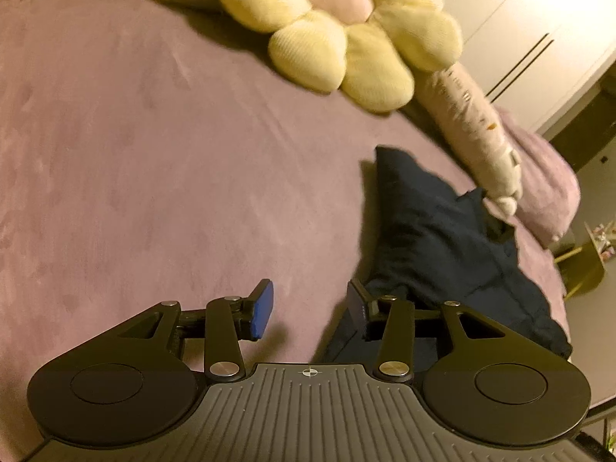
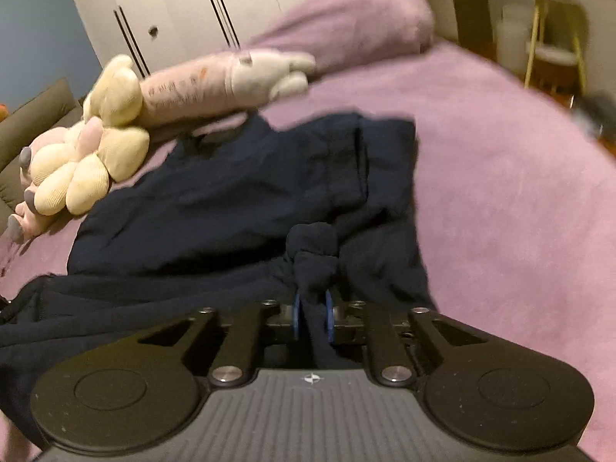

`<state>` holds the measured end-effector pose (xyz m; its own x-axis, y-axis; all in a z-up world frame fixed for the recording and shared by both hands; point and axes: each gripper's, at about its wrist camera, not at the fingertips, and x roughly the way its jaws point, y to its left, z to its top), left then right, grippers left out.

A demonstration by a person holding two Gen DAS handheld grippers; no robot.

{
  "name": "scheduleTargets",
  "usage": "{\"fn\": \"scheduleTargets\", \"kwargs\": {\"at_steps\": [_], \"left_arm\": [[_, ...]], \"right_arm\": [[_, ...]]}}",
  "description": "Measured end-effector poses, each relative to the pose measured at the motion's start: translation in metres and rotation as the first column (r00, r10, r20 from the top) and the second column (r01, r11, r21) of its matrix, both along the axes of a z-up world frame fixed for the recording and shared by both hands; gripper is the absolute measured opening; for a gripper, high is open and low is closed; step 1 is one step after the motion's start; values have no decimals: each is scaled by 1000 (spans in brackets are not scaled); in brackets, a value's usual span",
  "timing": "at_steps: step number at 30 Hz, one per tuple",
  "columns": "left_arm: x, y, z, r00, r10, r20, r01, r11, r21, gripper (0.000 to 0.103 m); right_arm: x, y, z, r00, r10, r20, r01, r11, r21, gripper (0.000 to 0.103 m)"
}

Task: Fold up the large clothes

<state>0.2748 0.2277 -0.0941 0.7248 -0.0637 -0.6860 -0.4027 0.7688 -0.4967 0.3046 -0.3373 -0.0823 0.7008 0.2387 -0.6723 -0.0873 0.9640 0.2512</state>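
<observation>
**Dark garment bunched on a mauve bed**

Mauve, suede-like bedcover (image 1: 154, 154) spreads across the whole bed, soft and faintly brushed, with shallow creases. On it lies the dark navy garment of soft, matte knit cloth (image 2: 238, 200), rumpled into broad folds and overlapping layers. Beyond the garment sits a flower-shaped plush cushion with ribbed pale yellow petals and a pink centre (image 1: 338, 27). Just beside the garment's far edge lies a long, pale pink and cream stuffed toy (image 2: 215, 81), fuzzy and tube-shaped. Past that toy rests a plump mauve pillow (image 2: 346, 19), matching the cover. Behind the pillow stand glossy white wardrobe doors with thin black vertical lines (image 2: 192, 4), and off to the side of the garment a slim yellow-legged stand (image 2: 554, 54) sits on the floor, too blurred to tell more.

Black, hard-plastic right gripper (image 2: 312, 317) has its blue pads pressed together on a twisted knot of the navy cloth near the garment's front edge. The left gripper (image 1: 308, 310) has its blue-padded fingers (image 1: 263, 310) apart with only bedcover between them, its right-side finger overlapping the garment's edge.
</observation>
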Motion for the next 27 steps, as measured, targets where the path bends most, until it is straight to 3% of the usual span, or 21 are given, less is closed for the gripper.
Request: {"fn": "scheduleTargets", "kwargs": {"at_steps": [1,3,7,10,14,17,18,19,21,24,25,27], "left_arm": [[-3,0,5,1000,-10,19,10,1000,10,53],[-10,1,14,998,-37,57,35,999,36,60],[-35,6,32,984,-96,151,84,993,85,85],[-39,5,27,979,-167,117,154,982,114,94],[-21,2,1,978,-208,26,207,978,10,93],[-11,-5,-6,978,-203,57,206,977,-52,84],[-7,-8,-7,976,-213,50,216,975,-60,73],[-4,-12,-8,974,-224,39,226,972,-57,61],[-1,-20,-10,967,-254,17,255,966,-44,48],[1,-28,-9,961,-276,-7,276,961,-17,36],[1,-30,-9,958,-285,-10,285,958,-16,28],[3,-33,-6,956,-292,-21,292,956,-5,22]], "right_arm": [[-4,1,7,999,-20,34,21,999,-32,10],[-8,-11,16,994,-83,69,84,996,-9,10],[0,-31,-2,981,-193,-7,193,981,-13,10],[2,-34,-19,977,-208,-50,207,978,-13,11],[-4,-34,-22,978,-205,-42,205,979,15,13],[-5,-34,-19,981,-191,-35,191,982,10,16],[-6,-34,-18,982,-186,-34,187,982,11,18],[-5,-34,-17,984,-176,-38,176,984,12,19],[-3,-34,-15,986,-161,-48,162,986,22,23],[0,-31,-16,990,-128,-62,130,991,36,26],[1,-28,-16,992,-109,-66,111,994,25,26],[4,-21,-17,994,-85,-65,84,996,-19,24]]}}
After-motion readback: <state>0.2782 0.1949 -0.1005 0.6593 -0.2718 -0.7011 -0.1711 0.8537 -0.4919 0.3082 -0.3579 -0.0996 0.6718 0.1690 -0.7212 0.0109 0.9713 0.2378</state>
